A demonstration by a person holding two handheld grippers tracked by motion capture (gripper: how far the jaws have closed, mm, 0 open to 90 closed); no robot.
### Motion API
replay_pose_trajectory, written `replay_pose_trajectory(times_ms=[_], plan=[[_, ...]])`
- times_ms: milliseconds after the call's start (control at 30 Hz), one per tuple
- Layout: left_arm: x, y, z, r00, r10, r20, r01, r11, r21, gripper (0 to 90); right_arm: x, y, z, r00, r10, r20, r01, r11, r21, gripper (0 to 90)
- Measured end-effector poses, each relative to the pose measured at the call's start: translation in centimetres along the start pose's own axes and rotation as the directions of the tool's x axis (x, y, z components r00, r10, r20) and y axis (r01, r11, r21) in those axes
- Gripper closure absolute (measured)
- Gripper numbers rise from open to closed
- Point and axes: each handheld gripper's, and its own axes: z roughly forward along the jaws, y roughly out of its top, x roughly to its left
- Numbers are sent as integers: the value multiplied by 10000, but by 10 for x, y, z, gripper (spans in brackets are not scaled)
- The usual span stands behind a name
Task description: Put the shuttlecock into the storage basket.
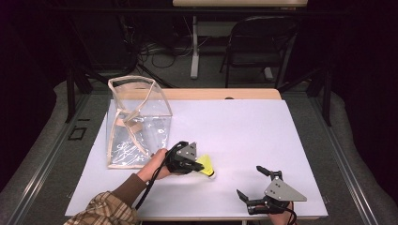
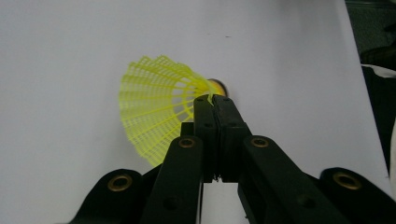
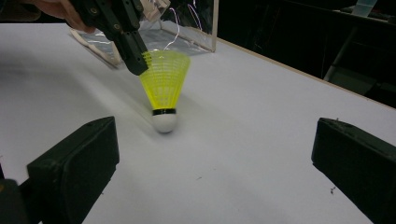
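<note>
High view: white matte table (image 1: 244, 136) fills the middle of the frame.
Shuttlecock (image 1: 206, 165): yellow plastic skirt, a fine net of ribs in cone shape, black band, round white cork; it stands cork-down on the table, lower centre of the frame.
Left gripper (image 1: 195, 164): black jaws are closed on the rim of the yellow skirt, pinching the mesh between flat pads.
Right gripper (image 1: 251, 183): lower right of the frame, jaws wide apart, nothing between the blocky black pads.
Bag (image 1: 136, 122): clear glossy plastic, box shape, beige trim, left of centre.
</note>
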Motion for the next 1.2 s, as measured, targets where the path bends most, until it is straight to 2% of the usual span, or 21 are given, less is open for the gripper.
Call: replay_pose_trajectory(times_ms=[133, 467, 900, 1200], plan=[[-5, 5, -2, 9997, 242, 20, -242, 9997, 6, 897, 0, 0, -1, 10000, 6, 15, -6, 10000, -11, 4], [-13, 11, -8, 9990, 363, -253, -373, 9984, -413, 897, -1, -1, -1, 10000, 17, 35, -17, 10000, 10, 4], [-18, 17, -11, 9974, 275, -665, -327, 9964, -788, 898, -1, -1, -1, 9999, 42, 108, -43, 10000, 31, 4], [-19, 19, -16, 9941, 131, -1075, -234, 9952, -950, 899, 0, 0, 0, 9999, 35, 141, -36, 10000, 42, 4]])
